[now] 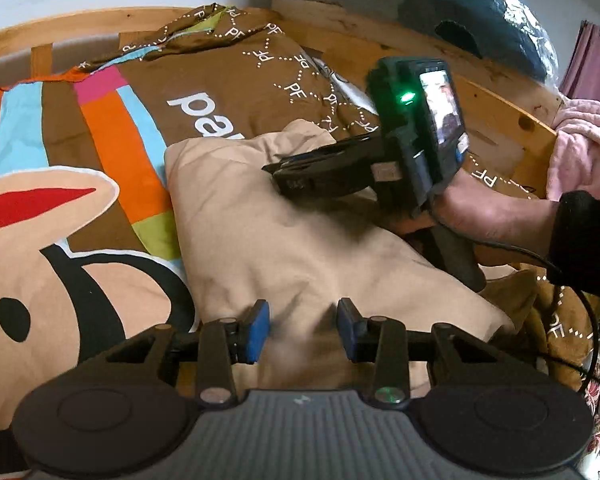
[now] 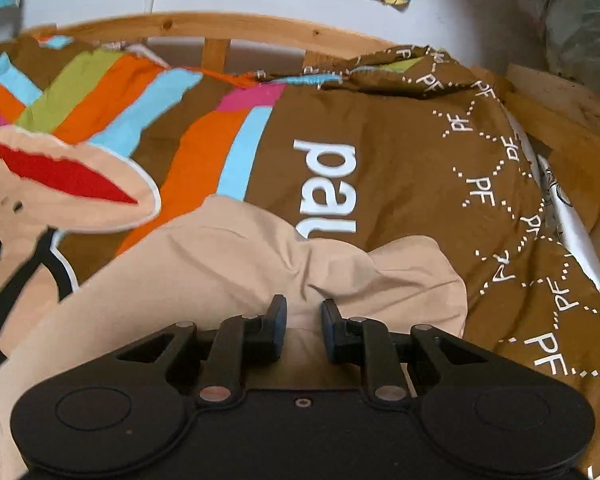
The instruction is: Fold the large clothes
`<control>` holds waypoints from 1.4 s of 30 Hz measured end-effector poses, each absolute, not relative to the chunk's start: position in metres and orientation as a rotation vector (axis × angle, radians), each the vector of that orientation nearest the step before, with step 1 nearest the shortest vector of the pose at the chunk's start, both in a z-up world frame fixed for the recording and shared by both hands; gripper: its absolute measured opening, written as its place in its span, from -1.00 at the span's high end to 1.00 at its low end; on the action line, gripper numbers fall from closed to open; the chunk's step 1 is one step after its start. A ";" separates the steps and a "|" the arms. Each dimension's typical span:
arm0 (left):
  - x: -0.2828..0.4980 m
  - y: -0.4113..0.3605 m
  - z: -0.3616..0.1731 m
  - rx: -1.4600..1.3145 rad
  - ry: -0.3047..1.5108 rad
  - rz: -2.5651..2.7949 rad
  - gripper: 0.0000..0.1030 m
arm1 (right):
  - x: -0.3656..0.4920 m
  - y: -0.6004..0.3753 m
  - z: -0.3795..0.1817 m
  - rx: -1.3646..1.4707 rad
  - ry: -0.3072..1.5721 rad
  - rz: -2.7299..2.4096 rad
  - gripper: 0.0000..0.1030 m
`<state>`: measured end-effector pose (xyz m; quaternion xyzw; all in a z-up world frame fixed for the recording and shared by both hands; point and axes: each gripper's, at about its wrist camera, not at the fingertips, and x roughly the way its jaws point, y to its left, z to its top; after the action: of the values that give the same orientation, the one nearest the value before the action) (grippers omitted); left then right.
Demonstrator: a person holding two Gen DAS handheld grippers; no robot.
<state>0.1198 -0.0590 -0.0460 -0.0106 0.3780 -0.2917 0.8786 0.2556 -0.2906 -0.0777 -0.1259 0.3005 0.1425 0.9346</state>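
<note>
Two grippers, the left gripper (image 1: 303, 330) and right gripper (image 2: 303, 330), hover with fingers apart over a beige garment (image 1: 300, 248) whose edges rest on the open patterned duvet (image 2: 380, 128).

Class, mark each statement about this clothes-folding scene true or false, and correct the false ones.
1. The beige garment lies on a brown patterned bedspread. True.
2. The left gripper is clamped shut. False: its jaws stand apart.
3. The right gripper has its jaws apart over the beige garment. True.
4. The bed frame is metal. False: it is wood.
5. A pink towel lies on the beige garment. False: it sits apart, by the frame.
</note>
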 end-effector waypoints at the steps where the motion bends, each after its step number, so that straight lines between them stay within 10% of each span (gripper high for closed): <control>1: 0.117 -0.056 -0.042 -0.042 0.775 -0.614 0.29 | 0.253 -0.295 -0.071 -0.222 0.596 0.291 0.60; 11: 0.102 -0.066 -0.047 -0.032 0.719 -0.735 0.67 | 0.274 -0.338 -0.081 -0.087 0.690 0.156 0.61; 42: 0.094 -0.032 -0.030 -0.146 0.853 -0.619 0.51 | 0.074 -0.327 -0.070 -0.043 0.507 0.219 0.39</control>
<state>0.0945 -0.0324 -0.0296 -0.0694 0.4067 -0.2952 0.8617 0.0742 -0.3270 -0.0697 -0.0214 0.2504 0.1080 0.9619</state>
